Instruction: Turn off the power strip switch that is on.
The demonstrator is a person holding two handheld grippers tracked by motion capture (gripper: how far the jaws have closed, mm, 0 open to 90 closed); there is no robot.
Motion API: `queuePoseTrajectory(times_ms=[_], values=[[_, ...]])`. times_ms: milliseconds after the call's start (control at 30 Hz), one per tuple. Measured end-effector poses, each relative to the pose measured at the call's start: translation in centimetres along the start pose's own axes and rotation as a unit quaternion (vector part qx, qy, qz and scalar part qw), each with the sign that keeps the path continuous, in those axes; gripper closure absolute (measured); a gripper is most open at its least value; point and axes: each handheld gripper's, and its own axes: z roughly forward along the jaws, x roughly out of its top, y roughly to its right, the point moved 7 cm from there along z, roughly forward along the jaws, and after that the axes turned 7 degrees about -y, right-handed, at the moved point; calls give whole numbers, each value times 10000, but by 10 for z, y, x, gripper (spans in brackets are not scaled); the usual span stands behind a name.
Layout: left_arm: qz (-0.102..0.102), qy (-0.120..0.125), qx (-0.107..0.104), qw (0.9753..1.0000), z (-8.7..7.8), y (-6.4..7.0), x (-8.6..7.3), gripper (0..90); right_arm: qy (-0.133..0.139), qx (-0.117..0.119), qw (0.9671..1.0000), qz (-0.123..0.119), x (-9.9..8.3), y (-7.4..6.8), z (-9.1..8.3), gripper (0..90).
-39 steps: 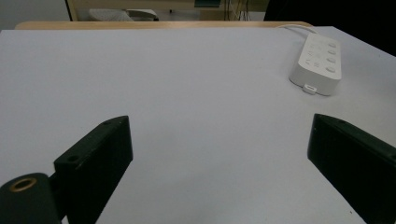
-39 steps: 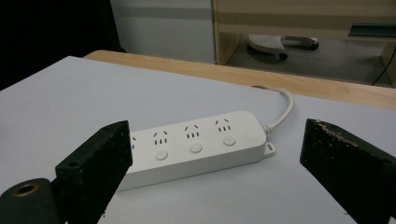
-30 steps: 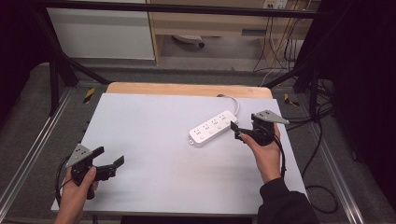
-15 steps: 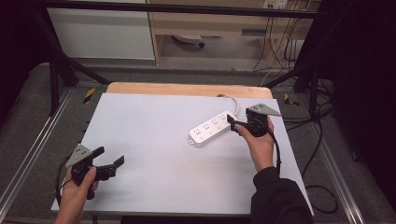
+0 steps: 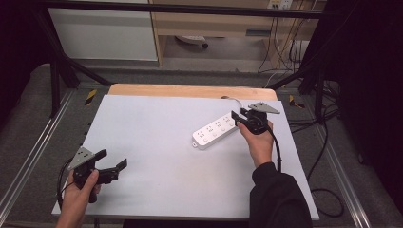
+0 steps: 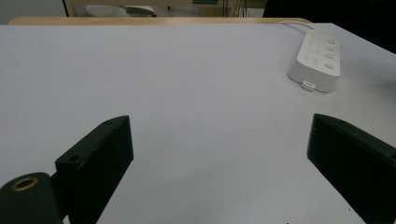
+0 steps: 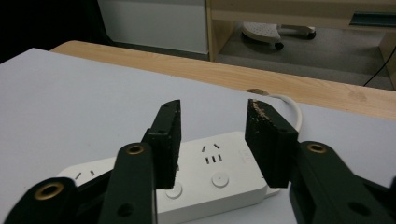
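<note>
The table (image 5: 157,142) is a broad white sheet, and the power strip (image 5: 216,131) lies on its far right part, angled, with its white cord (image 7: 290,108) curling off toward the wooden back edge. My right hand-held gripper (image 5: 243,118) hovers at the strip's cord end, jaws part-way open and holding nothing. To grip well, I judge I should lower them squarely across the strip's width, one jaw on each long side, and close on the body rather than on the buttons (image 7: 220,179) or the cord. My left hand-held gripper (image 5: 110,164) hangs wide open and empty over the near left corner, well apart from the strip. The cord's far end is hidden past the table edge, my right jaws cover part of the strip's near side, and I cannot tell whether they touch it.
</note>
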Motion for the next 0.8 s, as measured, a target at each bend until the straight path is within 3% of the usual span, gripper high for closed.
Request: queuePoseTrajectory(times_ms=[500,800], values=[[0,-28,7,10000,0,0,0,71,-74,-13,9999,150,-7,10,17,819],[15,-28,6,10000,0,0,-1,71,-112,-6,9997,196,-9,13,21,883]])
